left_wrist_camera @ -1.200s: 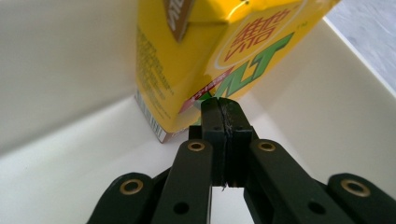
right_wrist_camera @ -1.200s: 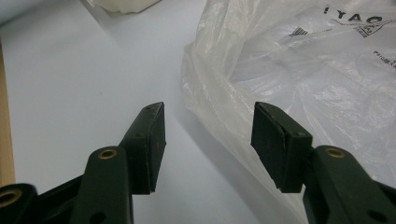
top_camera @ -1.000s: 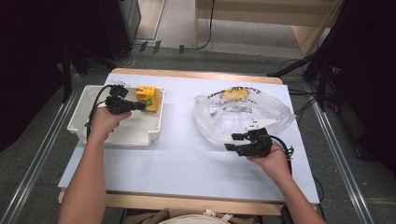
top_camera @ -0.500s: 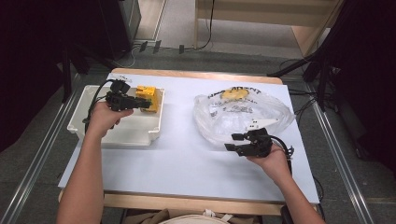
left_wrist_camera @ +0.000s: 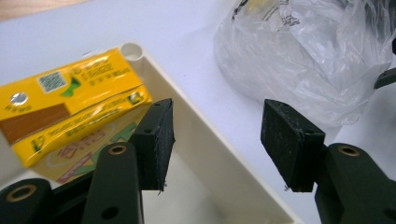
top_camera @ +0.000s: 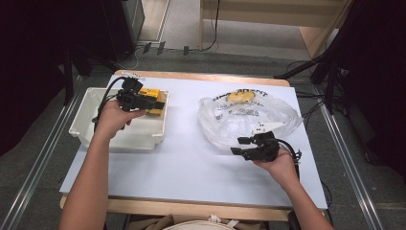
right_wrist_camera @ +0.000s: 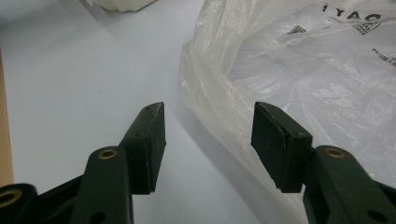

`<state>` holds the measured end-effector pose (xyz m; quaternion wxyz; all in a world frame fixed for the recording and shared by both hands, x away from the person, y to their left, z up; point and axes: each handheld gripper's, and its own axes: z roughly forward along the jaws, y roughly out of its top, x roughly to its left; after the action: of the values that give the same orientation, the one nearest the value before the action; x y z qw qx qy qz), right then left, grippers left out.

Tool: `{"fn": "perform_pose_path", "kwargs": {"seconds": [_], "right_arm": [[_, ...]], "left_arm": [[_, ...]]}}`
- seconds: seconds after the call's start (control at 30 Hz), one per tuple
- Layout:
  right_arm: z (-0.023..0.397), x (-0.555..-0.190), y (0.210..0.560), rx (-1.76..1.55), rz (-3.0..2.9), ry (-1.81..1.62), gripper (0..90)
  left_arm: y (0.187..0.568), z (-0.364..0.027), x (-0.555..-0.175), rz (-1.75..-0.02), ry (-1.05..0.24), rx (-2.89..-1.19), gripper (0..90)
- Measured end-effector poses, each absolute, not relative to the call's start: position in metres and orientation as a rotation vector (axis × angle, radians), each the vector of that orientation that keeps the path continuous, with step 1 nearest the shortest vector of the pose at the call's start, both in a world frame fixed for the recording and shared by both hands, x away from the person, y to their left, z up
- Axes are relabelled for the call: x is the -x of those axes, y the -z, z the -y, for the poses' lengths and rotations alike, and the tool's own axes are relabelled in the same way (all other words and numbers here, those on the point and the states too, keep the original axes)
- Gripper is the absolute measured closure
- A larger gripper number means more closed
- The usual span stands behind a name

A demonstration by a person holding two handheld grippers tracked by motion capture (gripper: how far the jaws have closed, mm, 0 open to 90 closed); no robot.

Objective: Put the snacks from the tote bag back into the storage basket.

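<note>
On the table (top_camera: 182, 158) we count one white bin (top_camera: 86, 129), one clear plastic bag (top_camera: 249, 117), and two sets of tongs, one in each of our hands. Inside the bin, at its far right corner, lie yellow drink cartons (left_wrist_camera: 70, 100); we make out at least two stacked together, with printed green and brown labels, though the exact number is hard to tell. Our left tongs (left_wrist_camera: 215, 135) hang above that corner of the bin, just beside the cartons, and their jaws have just been opening: they now stand wide with nothing between the pads, the bin's right wall showing through the gap. From the high view, our left tongs (top_camera: 143, 101) sit over the cartons (top_camera: 154, 98) without gripping them.

Our right tongs (top_camera: 239, 146) rest at the near edge of the bag, jaws spread wide and empty, the crumpled plastic (right_wrist_camera: 299, 79) just ahead of them and close to the right pad. One yellow item (top_camera: 239, 97) lies inside the bag at its far side.
</note>
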<state>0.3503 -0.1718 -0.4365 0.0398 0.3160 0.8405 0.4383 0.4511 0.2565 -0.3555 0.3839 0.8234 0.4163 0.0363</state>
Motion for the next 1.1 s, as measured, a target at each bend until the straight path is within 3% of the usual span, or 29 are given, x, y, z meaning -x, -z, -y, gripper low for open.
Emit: {"fn": "perform_pose_path", "kwargs": {"seconds": [0.37,1.1], "right_arm": [[0.173,-0.351,0.437,-0.976,-2.567,-1.344,46.0],[0.172,-0.35,0.438,-0.975,-2.567,-1.336,45.4]], "left_arm": [[0.348,-0.221,-0.445,-0.996,-0.116,-2.141,43.5],[0.363,-0.162,-0.381,-0.824,-0.097,-2.2,40.9]]}}
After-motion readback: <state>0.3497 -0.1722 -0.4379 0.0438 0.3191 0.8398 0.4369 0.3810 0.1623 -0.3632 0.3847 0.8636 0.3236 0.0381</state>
